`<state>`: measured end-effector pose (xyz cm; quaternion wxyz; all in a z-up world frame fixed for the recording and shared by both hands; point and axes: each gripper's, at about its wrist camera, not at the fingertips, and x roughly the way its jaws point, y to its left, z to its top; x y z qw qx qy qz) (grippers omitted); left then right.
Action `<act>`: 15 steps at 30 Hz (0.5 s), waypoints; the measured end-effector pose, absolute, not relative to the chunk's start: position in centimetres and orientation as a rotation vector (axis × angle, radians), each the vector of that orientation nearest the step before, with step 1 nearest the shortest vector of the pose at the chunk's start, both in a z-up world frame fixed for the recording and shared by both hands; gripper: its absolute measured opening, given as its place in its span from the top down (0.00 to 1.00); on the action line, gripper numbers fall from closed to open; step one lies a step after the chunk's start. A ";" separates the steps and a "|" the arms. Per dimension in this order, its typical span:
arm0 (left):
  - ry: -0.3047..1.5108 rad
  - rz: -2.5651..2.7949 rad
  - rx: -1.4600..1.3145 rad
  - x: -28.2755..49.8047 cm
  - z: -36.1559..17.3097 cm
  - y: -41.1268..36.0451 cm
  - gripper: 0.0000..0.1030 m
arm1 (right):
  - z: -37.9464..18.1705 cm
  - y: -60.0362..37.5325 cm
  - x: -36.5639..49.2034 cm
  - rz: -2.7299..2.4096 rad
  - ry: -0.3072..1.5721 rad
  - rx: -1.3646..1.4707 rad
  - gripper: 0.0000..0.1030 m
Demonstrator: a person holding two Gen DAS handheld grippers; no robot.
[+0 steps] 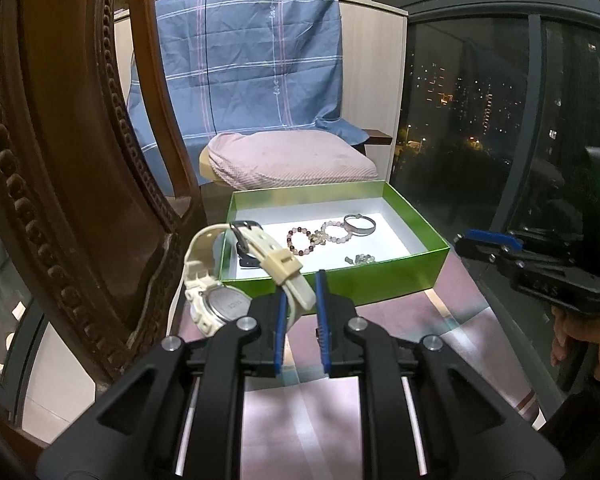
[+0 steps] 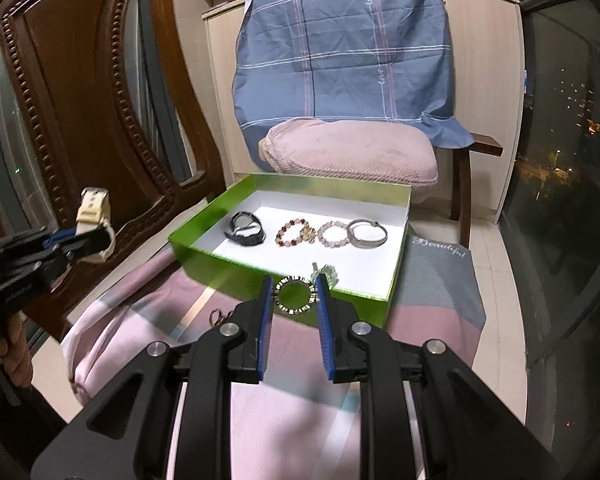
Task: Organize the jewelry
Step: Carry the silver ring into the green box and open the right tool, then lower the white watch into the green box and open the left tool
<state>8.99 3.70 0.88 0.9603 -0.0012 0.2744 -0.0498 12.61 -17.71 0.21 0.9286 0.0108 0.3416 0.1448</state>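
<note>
A: What do you have in your jaws?

B: My left gripper is clenched on the strap of a cream watch; its case hangs off to the left of my jaws, the buckle end arching above them. My right gripper pinches a small ring bracelet of pale and dark segments upright between its jaws.

A: And the step?

B: Setting both down, I judge. Just past each pair of jaws sits the green box, open, white inside. A dark watch, two bead bracelets and a silver bangle already lie in a row near its far wall; a small pale cluster lies by the near wall, just beyond my right jaws.

A: How to do it well?

B: Clear the near wall, lower into bare white floor, then release, so nothing tangles with the row.

A: Around you?

B: A pink and grey cloth under the box, whatever carries it hidden. Further off, a cushioned chair draped with blue plaid fabric, a carved wooden frame left, night windows right.
</note>
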 end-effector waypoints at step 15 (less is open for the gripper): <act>0.574 -0.105 0.003 9.3 0.7 3.9 0.87 | -2.0 -19.6 21.1 0.147 0.632 0.061 0.46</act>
